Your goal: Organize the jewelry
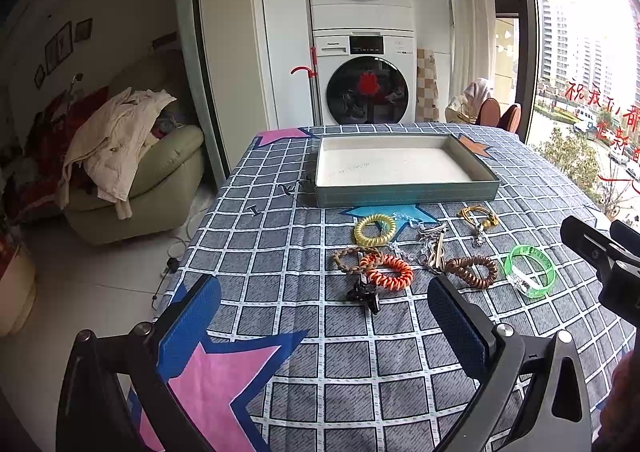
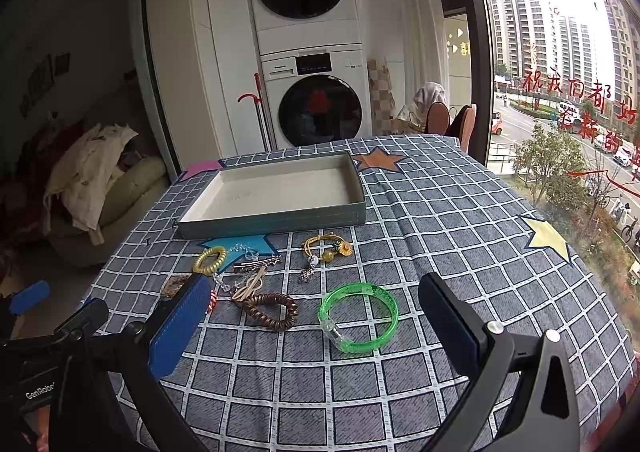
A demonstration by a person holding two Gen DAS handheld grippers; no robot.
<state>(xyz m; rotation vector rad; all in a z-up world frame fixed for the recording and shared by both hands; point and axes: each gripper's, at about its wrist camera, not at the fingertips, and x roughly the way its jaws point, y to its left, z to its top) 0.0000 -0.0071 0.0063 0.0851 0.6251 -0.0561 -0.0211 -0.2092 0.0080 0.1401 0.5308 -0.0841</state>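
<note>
jewelry pieces, among them a green bangle (image 2: pixel 359 318) and a brown coil band (image 2: pixel 267 311), are scattered at frame centre, below the empty tray (image 2: pixel 272 219). left gripper (image 1: pixel 324 322) and right gripper (image 2: pixel 316 326) are held above the checked cloth (image 2: pixel 440 211), jaws apart, nothing gripped.

A checked-cloth table (image 2: pixel 440 219) carries an empty tray (image 2: pixel 276 217) and scattered bracelets (image 2: pixel 358 318).

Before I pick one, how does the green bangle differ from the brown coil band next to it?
The green bangle is a smooth, translucent hoop with a clear block on its rim; the brown coil band is an opaque, ridged spiral. The green bangle keeps an even round outline, while the brown coil band sags into an uneven loop. The bangle's ring looks wider. Both lie flat on the checked cloth, outside the tray.
</note>
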